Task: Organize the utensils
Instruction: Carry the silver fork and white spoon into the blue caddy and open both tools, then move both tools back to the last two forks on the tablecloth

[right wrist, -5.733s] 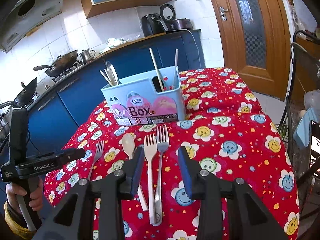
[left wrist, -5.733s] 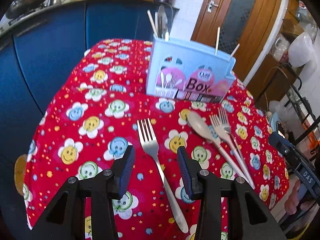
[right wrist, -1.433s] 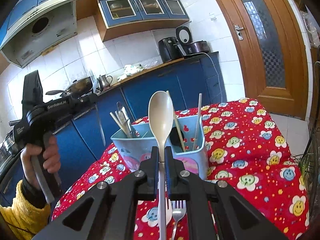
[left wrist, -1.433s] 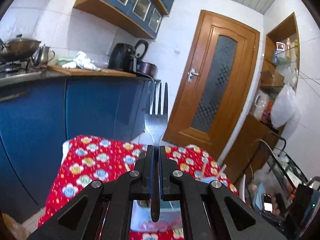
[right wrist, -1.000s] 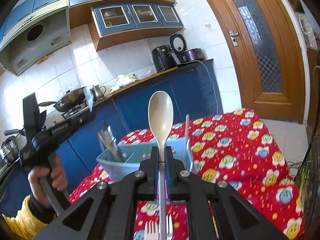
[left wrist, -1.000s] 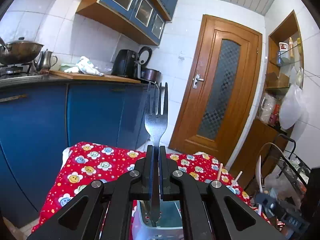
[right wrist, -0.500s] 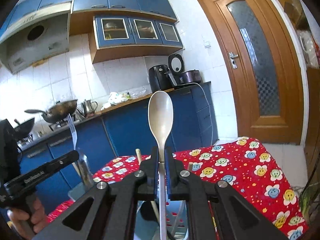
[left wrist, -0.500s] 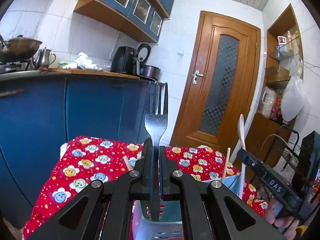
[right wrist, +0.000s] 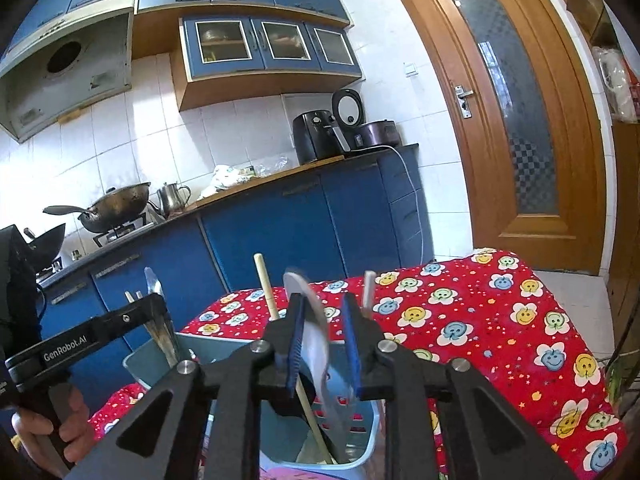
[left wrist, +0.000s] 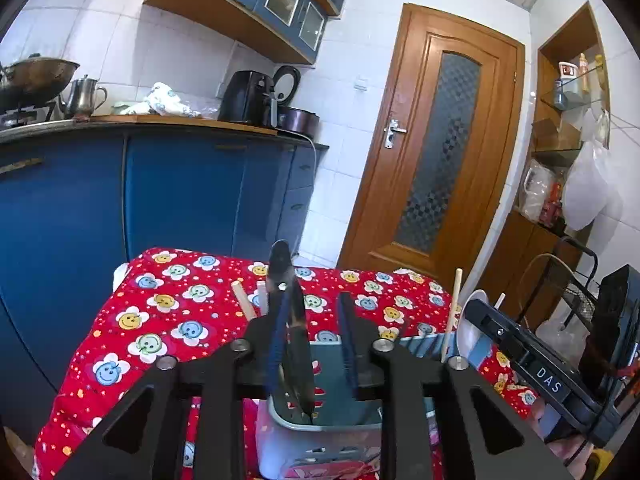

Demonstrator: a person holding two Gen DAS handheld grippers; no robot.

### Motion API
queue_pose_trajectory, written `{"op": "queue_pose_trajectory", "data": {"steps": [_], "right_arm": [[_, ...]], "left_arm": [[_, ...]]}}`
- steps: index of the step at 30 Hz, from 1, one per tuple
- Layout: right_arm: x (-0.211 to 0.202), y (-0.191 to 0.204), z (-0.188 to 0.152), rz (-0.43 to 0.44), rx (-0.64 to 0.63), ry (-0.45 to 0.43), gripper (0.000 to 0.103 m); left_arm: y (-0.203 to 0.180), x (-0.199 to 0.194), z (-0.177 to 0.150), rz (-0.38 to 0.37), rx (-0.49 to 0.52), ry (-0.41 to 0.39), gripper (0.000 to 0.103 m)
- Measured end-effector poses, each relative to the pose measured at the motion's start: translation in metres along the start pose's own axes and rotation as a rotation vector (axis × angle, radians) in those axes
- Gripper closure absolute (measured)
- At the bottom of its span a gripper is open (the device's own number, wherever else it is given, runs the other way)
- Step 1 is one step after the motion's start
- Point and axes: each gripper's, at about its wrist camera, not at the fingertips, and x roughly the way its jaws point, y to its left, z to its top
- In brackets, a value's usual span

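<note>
- Both utensils have slipped from upright grips, blurred at frame centre.
- Left gripper [left wrist: 312,340] is opening; the fork [left wrist: 290,344] drops into the box [left wrist: 320,424].
- Right gripper [right wrist: 324,344] is opening, pads off the spoon [right wrist: 316,336].
- Fork: stiff, slick metal; pinch its handle. Spoon probably lighter.

Two handheld grippers hang side by side, both angled slightly downward. The left gripper [left wrist: 312,344] has its jaws opening, a blurred fork [left wrist: 290,328] loose in the gap and leaning against the left pad, the right pad clear of it. The right gripper [right wrist: 324,344] is likewise opening, a blurred spoon [right wrist: 312,332] tilted between its blue pads and no longer squeezed. In the right wrist view, a hand [right wrist: 52,428] at the far left edge wraps around the left gripper's black handle. In the left wrist view, the right gripper's body reaches in from the lower right, fingertips of the holding hand [left wrist: 568,456] showing beneath it.
</note>
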Motion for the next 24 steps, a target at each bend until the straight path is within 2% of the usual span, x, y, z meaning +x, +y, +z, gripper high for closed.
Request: {"op": "queue_pose_trajectory", "data": {"steps": [11, 24], "right_arm": [[-0.015, 0.009, 0.010, 0.016, 0.003, -0.017, 0.079], [-0.051, 0.006, 0.017, -0.004, 0.081, 0.067, 0.079]], "left_arm": [[-0.006, -0.012, 0.007, -0.002, 0.000, 0.019, 0.074], [-0.015, -0.047, 0.006, 0.018, 0.019, 0.059, 0.070]]}}
